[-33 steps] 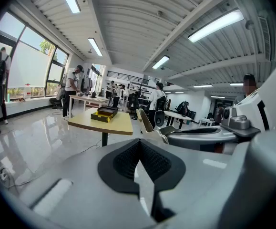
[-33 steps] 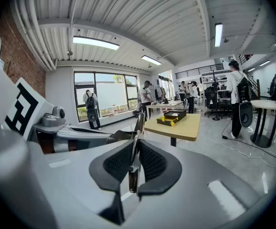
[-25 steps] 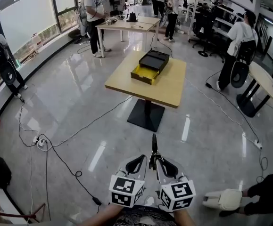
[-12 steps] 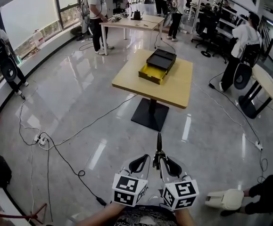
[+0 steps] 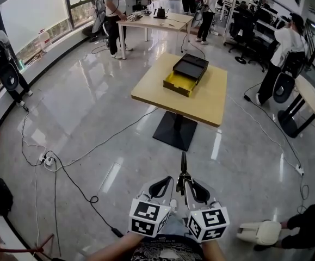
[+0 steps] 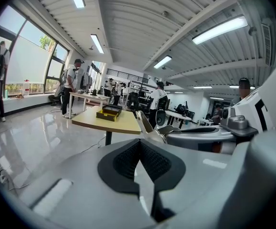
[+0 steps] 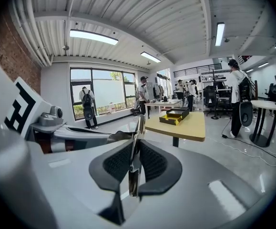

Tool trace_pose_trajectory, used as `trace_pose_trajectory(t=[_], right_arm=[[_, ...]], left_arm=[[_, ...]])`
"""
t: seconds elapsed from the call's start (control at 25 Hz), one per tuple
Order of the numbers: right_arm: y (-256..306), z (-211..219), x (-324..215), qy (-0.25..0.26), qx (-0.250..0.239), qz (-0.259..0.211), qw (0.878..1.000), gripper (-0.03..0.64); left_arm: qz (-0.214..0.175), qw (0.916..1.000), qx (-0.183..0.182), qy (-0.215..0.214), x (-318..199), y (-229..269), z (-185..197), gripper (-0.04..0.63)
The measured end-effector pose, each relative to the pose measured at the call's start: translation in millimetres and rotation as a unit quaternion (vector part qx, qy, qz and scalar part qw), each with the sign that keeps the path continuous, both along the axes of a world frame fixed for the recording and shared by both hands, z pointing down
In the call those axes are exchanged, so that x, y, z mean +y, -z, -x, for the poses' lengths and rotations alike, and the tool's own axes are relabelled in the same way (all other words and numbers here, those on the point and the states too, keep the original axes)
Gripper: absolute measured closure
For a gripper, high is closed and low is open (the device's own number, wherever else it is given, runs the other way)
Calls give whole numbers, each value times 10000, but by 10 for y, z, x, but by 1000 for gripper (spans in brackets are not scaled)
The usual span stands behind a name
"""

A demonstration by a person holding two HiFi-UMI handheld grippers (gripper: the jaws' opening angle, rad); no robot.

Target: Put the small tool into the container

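small tool clamped in the right gripper, container well off across the floor

head view: both grippers sit low in frame, side by side. the right gripper (image 5: 185,185) is pinched on the small tool (image 5: 183,166), a thin dark sliver poking forward past the jaw tips. the left gripper (image 5: 161,190) carries nothing. far ahead, the container (image 5: 187,73), black with a yellow open part, rests on the bench (image 5: 214,101), well apart from the tool. at this range its inside can't be read.

left gripper view: the left gripper (image 6: 138,151) has its pads pressed together with nothing between them. just beside, the small tool (image 6: 146,124) shows as pale bare metal, and the container (image 6: 108,112) is tiny on the bench (image 6: 124,124).

right gripper view: the right gripper (image 7: 133,162) is clamped on the small tool (image 7: 138,128), which runs up between the pads, edge-on. it looks light, stiff and slick, so it may pivot or slide in the pads; holding low on the shank, as here, seems sensible. its lower end is buried in the pads and its exact kind is hard to make out. the container (image 7: 174,115) waits on the bench (image 7: 192,126).
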State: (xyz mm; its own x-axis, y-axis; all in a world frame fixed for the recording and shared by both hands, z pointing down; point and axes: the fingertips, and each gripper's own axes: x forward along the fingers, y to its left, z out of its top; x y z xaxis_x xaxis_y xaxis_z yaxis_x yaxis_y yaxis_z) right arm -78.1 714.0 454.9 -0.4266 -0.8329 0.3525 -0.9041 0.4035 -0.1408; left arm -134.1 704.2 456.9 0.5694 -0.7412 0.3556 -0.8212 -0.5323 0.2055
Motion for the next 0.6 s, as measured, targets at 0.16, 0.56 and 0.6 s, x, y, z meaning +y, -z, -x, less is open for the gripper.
trace_pose_trajectory(t=[0.16,0.56,0.6], right_arm=[[-70,-73,-544,0,-38,6,10000,577],[-67,-976,-2056,43,-205,112,9997,578],[-108,-1050,-2189,52,-231,125,9996,578]], left_arm=[[-10,10000,-54,10,-546,-50,-69,578],[81,9997,-218,25,-2086,-19,-983,578],[94,9997,-241,32,-2217,-59,-1058,578]])
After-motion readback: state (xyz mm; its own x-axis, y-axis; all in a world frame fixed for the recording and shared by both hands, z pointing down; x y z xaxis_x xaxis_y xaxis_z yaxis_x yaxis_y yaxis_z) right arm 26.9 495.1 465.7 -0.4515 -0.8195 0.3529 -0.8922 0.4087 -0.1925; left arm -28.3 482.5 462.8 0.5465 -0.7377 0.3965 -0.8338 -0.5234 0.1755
